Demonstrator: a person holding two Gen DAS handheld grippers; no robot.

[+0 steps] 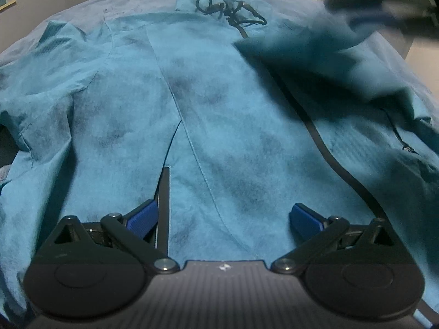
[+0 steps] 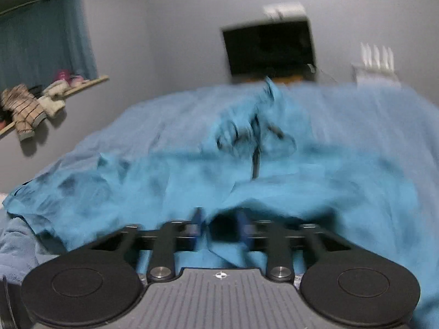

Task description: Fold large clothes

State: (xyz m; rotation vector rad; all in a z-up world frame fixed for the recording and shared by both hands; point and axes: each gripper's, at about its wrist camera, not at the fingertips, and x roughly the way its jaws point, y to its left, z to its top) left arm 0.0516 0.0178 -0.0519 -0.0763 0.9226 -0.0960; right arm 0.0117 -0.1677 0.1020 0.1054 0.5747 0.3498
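A large teal jacket (image 1: pixel 219 109) lies spread front-up on a bed, its hood and black drawcord (image 1: pixel 227 8) at the far end. A black zipper strip (image 1: pixel 329 159) runs down its right half. My left gripper (image 1: pixel 225 208) hovers over the hem, open wide, with nothing between its blue pads (image 1: pixel 304 216). The right wrist view is motion-blurred. It shows the jacket (image 2: pixel 301 192) bunched in front of my right gripper (image 2: pixel 221 219), whose pads stand apart with a dark gap between them; cloth lies around and under the tips. A blurred dark shape (image 1: pixel 384 2) hangs over the jacket's right shoulder.
A light blue bed cover (image 2: pixel 164 109) lies under the jacket. Beyond the bed stand a dark screen (image 2: pixel 269 49) and a white router (image 2: pixel 376 60) against the grey wall. At the left, a wall shelf carries a striped plush toy (image 2: pixel 24 112) beside a teal curtain.
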